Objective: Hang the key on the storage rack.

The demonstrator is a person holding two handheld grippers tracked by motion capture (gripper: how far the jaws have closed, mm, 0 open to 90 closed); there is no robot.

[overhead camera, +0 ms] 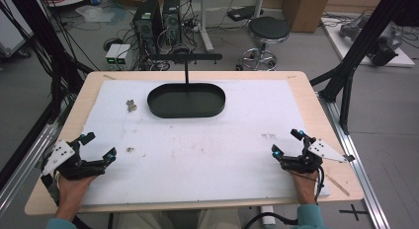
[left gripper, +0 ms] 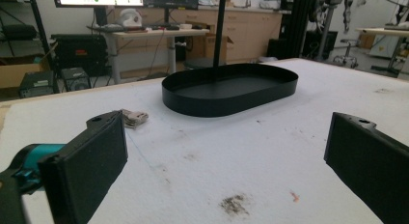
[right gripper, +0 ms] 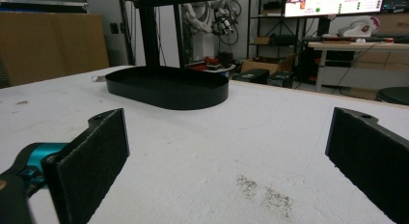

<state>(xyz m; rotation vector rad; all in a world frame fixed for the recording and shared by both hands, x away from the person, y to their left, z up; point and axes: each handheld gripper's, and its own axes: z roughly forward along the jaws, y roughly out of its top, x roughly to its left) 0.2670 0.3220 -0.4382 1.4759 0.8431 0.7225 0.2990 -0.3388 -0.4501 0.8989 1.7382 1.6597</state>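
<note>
A black oval tray [overhead camera: 186, 100] stands at the back middle of the white mat [overhead camera: 207, 150]; it is bare inside, as its wall [left gripper: 226, 101] [right gripper: 169, 96] shows from both gripper views. A small grey metal part [overhead camera: 131, 105] [left gripper: 133, 118] lies on the mat left of the tray. My left gripper [overhead camera: 99, 146] rests at the near left of the table, open, with nothing between its pads [left gripper: 91, 161]. My right gripper [overhead camera: 286, 142] rests at the near right, also open and holding nothing, its pads [right gripper: 94, 156] wide apart.
A black post [overhead camera: 186, 71] rises behind the tray. Dark smudges [overhead camera: 130, 149] mark the mat near the left gripper. Beyond the table stand computer towers [overhead camera: 158, 19], a stool [overhead camera: 267, 34] and black frame legs [overhead camera: 346, 86] at the right.
</note>
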